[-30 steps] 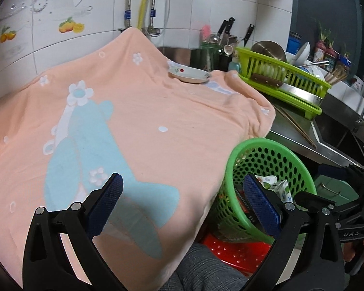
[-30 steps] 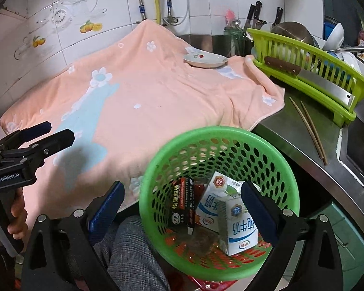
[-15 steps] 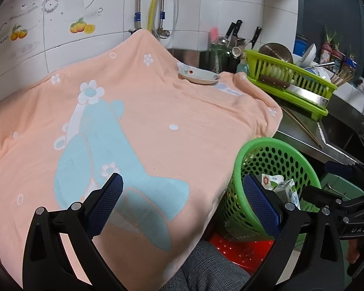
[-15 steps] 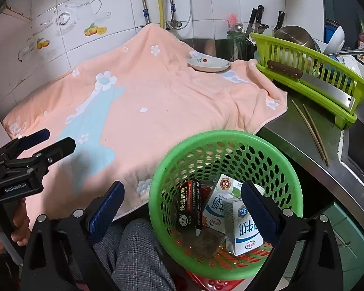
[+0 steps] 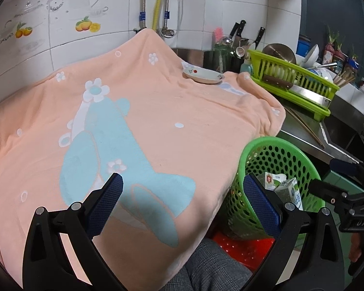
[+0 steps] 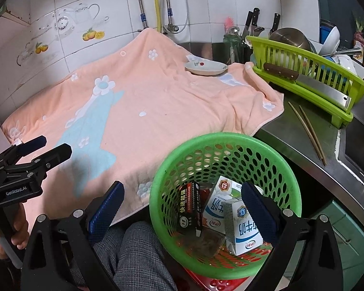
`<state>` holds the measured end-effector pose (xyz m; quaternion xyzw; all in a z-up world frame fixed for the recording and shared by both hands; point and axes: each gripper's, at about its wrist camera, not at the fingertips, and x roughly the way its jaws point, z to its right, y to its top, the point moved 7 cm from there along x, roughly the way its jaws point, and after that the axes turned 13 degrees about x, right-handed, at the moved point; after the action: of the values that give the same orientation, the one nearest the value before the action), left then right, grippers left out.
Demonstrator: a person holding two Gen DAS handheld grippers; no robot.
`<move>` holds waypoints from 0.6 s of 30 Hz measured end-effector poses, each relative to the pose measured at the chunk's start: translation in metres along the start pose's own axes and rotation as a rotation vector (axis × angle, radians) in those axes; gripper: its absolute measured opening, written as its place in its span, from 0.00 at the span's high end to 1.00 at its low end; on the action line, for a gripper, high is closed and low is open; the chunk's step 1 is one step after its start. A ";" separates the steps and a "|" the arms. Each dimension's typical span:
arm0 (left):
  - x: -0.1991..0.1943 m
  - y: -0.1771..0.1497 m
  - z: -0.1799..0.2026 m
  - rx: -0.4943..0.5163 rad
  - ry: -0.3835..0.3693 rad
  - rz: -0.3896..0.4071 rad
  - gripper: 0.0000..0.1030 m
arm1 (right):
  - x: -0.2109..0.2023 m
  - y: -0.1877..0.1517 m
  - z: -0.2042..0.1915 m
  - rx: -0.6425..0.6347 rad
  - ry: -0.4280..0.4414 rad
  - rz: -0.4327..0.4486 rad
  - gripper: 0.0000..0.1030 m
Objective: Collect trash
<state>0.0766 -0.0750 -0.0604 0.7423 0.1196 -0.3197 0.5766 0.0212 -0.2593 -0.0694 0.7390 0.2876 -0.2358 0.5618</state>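
over on the left, the left tongs (image 5: 182, 202) hang spread wide with nothing between them, above the peach towel (image 5: 157, 121) that covers the worktop. that cloth looks bare of litter from here, just a small dish (image 6: 205, 68) sitting at its far edge. moving right, the green basket (image 6: 288, 169) sits just off the towel's near corner, above the person's checked trouser leg (image 6: 133, 249), and it's loaded: a dark box (image 6: 189, 208) standing on end, two milk cartons (image 6: 240, 228) beside it, something brownish underneath that i can't make out. the right tongs (image 6: 182, 205) hover over the basket's mouth, also spread and empty. further right, chopsticks (image 6: 308, 131) lie on the steel worktop near a lime dish rack (image 6: 327, 77). my read: the collecting looks close to done, with no loose trash visible anywhere on the towel.
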 end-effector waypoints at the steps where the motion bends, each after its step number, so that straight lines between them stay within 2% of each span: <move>1: 0.000 -0.001 0.000 0.002 0.000 0.000 0.05 | 0.000 0.000 0.001 0.002 0.001 0.001 0.09; 18: -0.010 -0.002 -0.007 0.008 0.051 0.010 0.05 | -0.002 0.001 0.009 0.047 -0.001 0.016 0.09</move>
<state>0.0699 -0.0663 -0.0547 0.7532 0.1295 -0.2982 0.5719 0.0198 -0.2681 -0.0697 0.7539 0.2758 -0.2385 0.5464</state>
